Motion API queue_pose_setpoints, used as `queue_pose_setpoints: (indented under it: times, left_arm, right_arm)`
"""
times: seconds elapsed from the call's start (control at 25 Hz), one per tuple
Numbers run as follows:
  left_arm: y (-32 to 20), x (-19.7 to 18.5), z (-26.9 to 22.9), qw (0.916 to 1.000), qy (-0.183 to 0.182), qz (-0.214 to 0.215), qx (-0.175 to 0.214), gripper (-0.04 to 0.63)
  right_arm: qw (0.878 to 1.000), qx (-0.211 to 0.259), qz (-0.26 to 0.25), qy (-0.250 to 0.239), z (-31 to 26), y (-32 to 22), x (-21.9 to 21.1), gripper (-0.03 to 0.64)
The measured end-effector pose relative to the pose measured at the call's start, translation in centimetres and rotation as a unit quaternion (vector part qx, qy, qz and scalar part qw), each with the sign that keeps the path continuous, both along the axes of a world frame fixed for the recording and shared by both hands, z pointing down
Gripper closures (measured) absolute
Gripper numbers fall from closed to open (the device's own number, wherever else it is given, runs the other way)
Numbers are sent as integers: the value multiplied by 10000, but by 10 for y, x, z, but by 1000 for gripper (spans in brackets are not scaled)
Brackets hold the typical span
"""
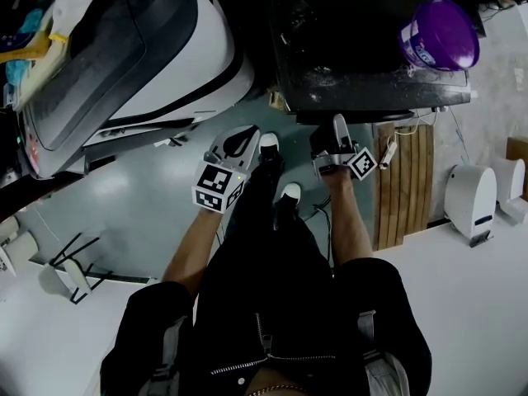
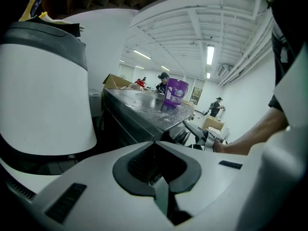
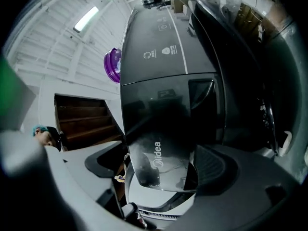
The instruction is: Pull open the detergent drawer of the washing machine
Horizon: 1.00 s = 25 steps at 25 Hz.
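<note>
Plainly ungripped: right gripper (image 3: 161, 170) jaws wide apart before glossy black washing machine front (image 3: 159, 124), mid-frame (left gripper (image 2: 155, 150) jaws together, empty); could slip off.

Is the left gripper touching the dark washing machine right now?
Apart. The head view shows bare floor between the left gripper and the dark washing machine; the left gripper view shows it beyond the shut jaws.

Dark glossy washing machine (image 3: 154, 47), flat top printed with small white icons. Detergent drawer (image 3: 161, 162) at its front: shiny black face, rounded corners, marked Midea; how far out, unclear.
</note>
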<state>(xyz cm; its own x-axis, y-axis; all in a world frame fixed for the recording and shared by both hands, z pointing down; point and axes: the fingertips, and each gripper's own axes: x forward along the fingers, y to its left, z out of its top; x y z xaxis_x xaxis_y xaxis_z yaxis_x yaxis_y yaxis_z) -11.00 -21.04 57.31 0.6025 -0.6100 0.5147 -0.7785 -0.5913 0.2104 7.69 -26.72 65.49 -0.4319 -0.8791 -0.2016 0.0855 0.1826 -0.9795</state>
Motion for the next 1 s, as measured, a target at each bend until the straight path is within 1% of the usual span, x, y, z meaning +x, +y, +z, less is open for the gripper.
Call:
queue_pose_setpoints:
  times: [0.08,0.2,0.32,0.52,0.68,0.84,1.0]
  left_arm:
    - [-1,-1,2,10000,-2,17,-27,574]
    - [0,-1,5,10000,-8,54,-75,574]
    - [0,-2,5,9999,-15,86,-87,574]
    - [1,-7,6,9999,-43,98,-107,574]
    - [6,-7,5,9998,-36,157,-106,574]
    - [12,-11,3,9996,-128,192,-147,574]
    - [14,-14,9,9993,-190,213,-227,574]
  right_arm:
    - [9999,77,104,-73,-2,-5,3,206]
    - [9993,151,181,-288,-2,-8,6,196]
    - [9987,188,106,-466,1,-9,10,192]
    - [9989,-53,60,-467,0,-13,10,169]
    - [9989,63,-69,-450,-2,-11,8,183]
    - [9986,219,-170,-440,-1,-7,4,199]
    - [9979,265,-35,-590,-1,-5,8,204]
